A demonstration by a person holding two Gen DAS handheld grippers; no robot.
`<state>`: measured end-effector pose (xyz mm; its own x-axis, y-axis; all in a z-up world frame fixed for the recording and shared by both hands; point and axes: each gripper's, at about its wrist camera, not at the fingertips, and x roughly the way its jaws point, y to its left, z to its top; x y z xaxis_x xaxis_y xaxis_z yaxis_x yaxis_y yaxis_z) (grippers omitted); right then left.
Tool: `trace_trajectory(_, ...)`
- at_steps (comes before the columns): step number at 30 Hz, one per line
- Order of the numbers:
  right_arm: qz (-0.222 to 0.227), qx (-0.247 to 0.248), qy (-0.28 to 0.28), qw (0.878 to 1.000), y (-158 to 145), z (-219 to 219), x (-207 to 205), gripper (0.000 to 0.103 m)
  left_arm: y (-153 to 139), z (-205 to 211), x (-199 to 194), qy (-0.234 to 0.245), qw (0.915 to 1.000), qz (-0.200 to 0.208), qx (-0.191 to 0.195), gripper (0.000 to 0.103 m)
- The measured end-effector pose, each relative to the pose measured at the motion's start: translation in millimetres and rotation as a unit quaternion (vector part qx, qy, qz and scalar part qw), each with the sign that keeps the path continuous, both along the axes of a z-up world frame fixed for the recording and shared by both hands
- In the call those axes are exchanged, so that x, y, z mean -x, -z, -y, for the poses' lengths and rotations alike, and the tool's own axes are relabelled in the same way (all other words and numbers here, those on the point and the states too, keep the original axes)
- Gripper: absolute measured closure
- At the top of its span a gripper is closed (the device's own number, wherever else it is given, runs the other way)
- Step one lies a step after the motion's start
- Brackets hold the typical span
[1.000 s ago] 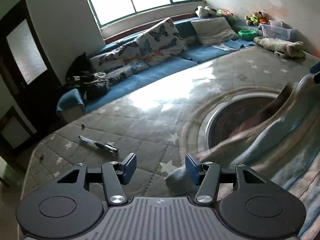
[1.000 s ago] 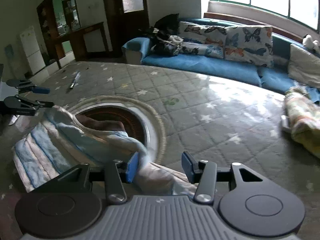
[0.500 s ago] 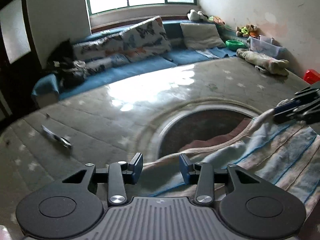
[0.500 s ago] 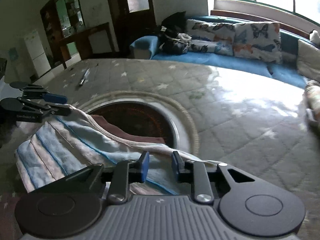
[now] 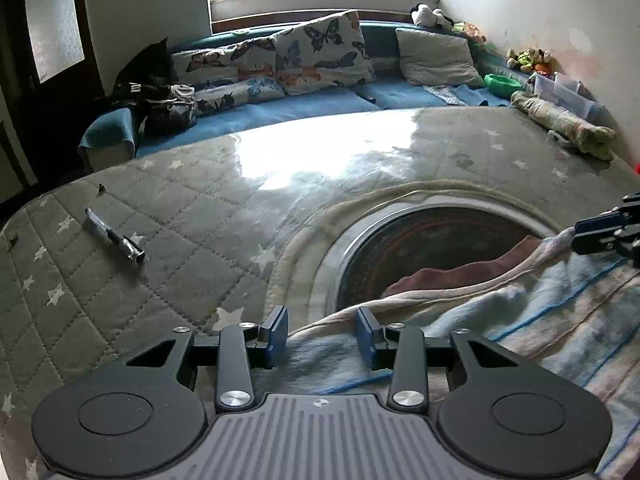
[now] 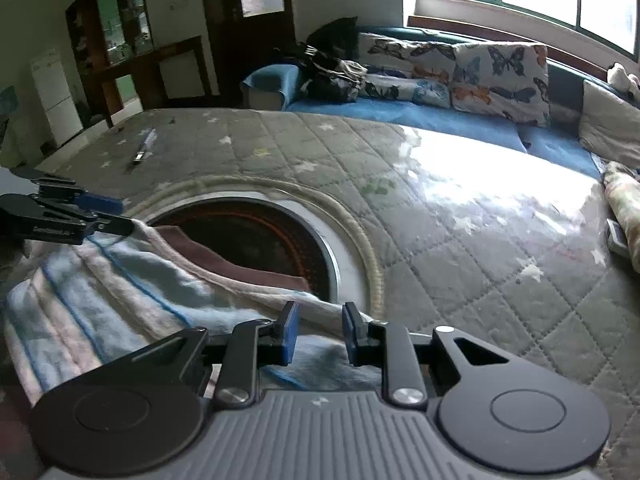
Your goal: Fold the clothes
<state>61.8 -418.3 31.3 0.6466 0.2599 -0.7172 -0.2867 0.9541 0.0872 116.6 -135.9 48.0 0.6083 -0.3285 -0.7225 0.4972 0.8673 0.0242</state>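
A striped cloth in pale blue, pink and cream (image 5: 532, 320) (image 6: 100, 288) lies on the quilted table, partly over a round dark opening. A maroon cloth (image 5: 468, 272) (image 6: 236, 268) lies under its far edge. My left gripper (image 5: 321, 334) is open, with the cloth's left corner edge between its blue pads. My right gripper (image 6: 317, 334) is open, with the cloth's right corner edge between its pads. Each gripper shows in the other's view: the right one (image 5: 604, 232), the left one (image 6: 76, 212).
The grey star-patterned quilted table cover (image 5: 180, 208) has a round opening with a metal rim (image 5: 440, 216). A pen-like tool (image 5: 114, 236) lies at the left. A blue sofa with butterfly cushions (image 5: 312, 56) runs behind. A rolled blanket (image 5: 564, 124) lies far right.
Both grippers have come down to the cloth's near corners and the cloth has been spread flatter. The right gripper's pads have opened wider than half a second ago.
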Motion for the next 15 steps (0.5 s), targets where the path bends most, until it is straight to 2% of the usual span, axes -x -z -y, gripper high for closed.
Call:
trace_trajectory(7, -0.005, -0.009, -0.053, 0.999, 1, -34, 3, 0.079, -5, 22, 22, 0.036, 0.9991, -0.006, 0.021, 0.063)
trace_trajectory(11, -0.012, 0.004, -0.08, 0.997, 7, -52, 4, 0.079, 6, 32, 21, 0.038, 0.9989, -0.017, 0.021, 0.063)
trace_trajectory(15, -0.018, 0.018, -0.103, 0.994, 9, -65, 11, 0.079, 9, 32, 23, 0.036, 0.9991, -0.011, 0.018, 0.063)
